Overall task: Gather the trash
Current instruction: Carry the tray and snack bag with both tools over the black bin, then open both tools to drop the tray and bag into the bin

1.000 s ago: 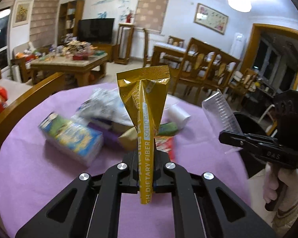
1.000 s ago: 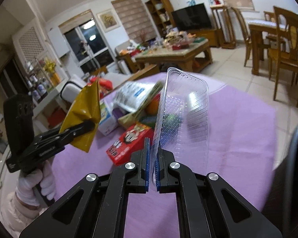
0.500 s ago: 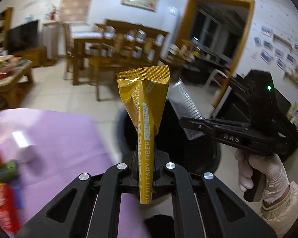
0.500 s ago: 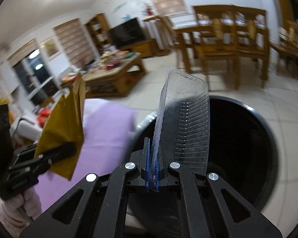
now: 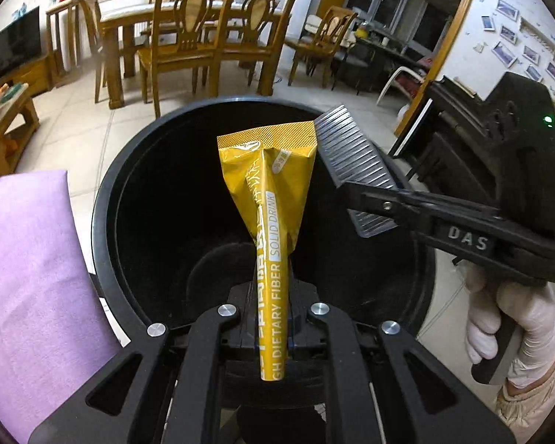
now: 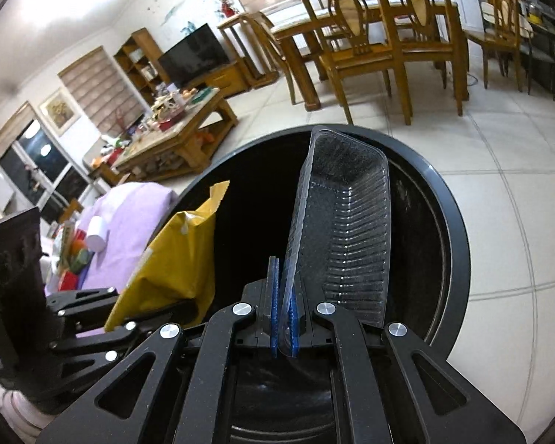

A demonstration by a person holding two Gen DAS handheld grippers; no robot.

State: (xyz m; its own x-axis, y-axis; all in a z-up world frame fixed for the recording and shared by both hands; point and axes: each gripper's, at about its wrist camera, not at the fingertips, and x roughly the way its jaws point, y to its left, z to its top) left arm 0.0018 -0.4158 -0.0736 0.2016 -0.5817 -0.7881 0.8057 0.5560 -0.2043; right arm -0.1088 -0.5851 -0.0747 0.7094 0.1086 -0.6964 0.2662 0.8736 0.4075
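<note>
My left gripper [image 5: 273, 318] clamps the yellow sachet [image 5: 268, 192] and my right gripper [image 6: 285, 318] pinches the clear tray [image 6: 344, 229] over the black bin [image 5: 103, 192], where the light tray could catch the rim on release.

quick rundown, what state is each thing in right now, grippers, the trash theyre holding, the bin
left gripper: shut on the yellow packet
right gripper: shut on the clear tray
yellow packet: held upright over the bin mouth, not yet dropped
clear tray: held on edge over the bin, empty
bin: open, no lid, inside dark
</note>
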